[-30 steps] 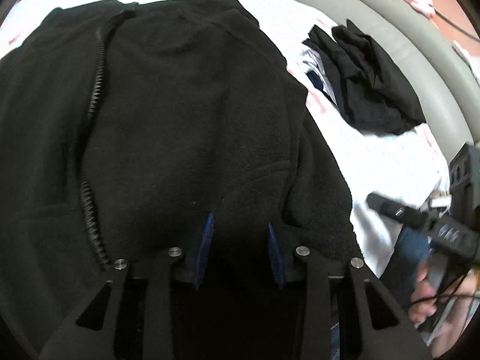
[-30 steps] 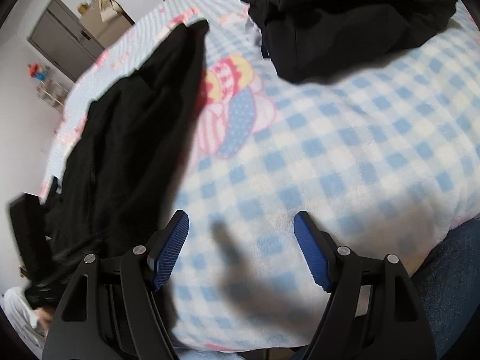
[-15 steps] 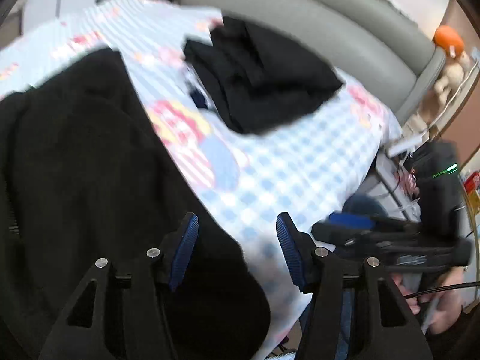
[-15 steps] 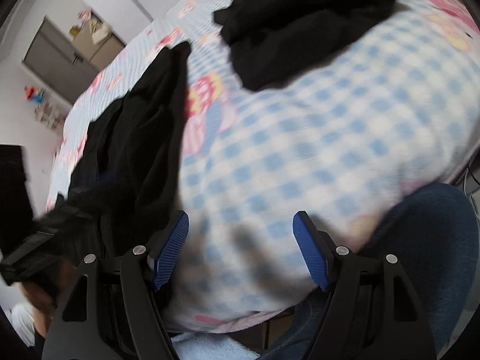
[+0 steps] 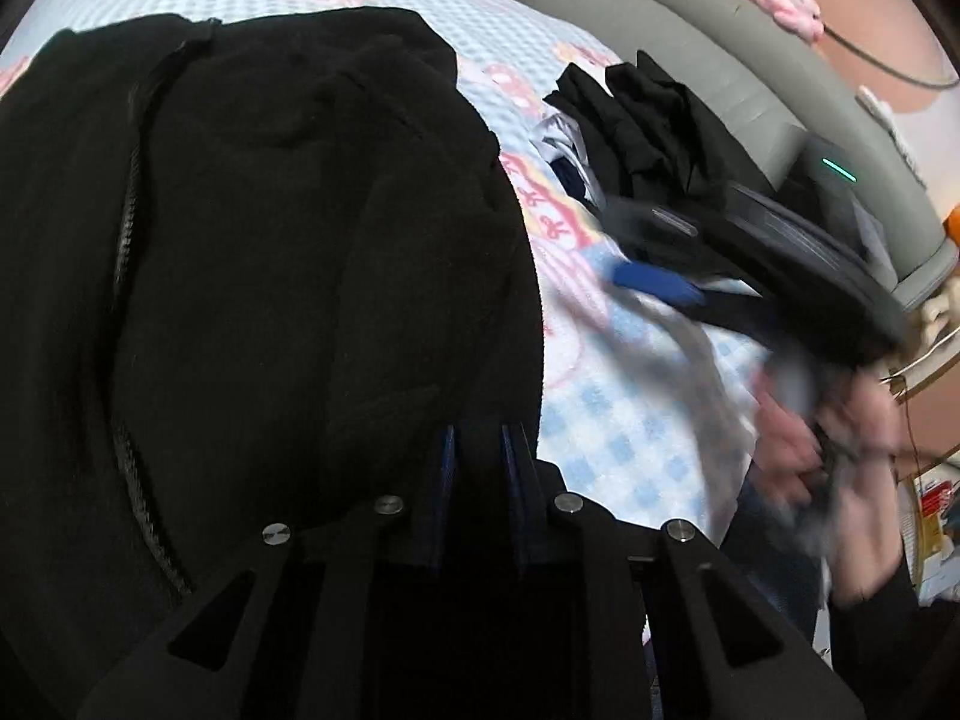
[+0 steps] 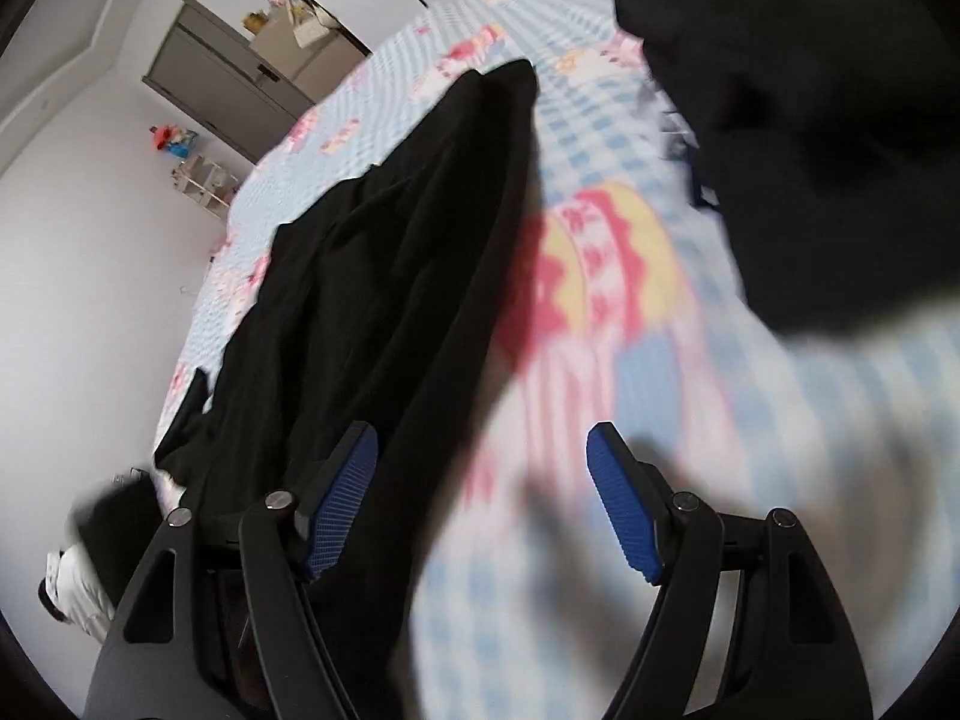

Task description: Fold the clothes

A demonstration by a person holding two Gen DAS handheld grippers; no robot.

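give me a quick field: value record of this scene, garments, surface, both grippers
surface: blue-checked blanket with pink cartoon prints
main garment: black fleece jacket, spread out, zipper running down its left part
other clothes: black clothes pile further back, apart from the jacket
left gripper: jaws closing on the jacket's near edge, fleece between the pads
right gripper: jaws wide, closing slightly, nothing between them, over the blanket beside the jacket's edge
behind: grey sofa back
image quality: right wrist view motion-blurred

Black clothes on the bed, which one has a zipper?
The big fleece jacket under the left gripper, its zipper running down the front; the smaller black pile by the headboard shows none.
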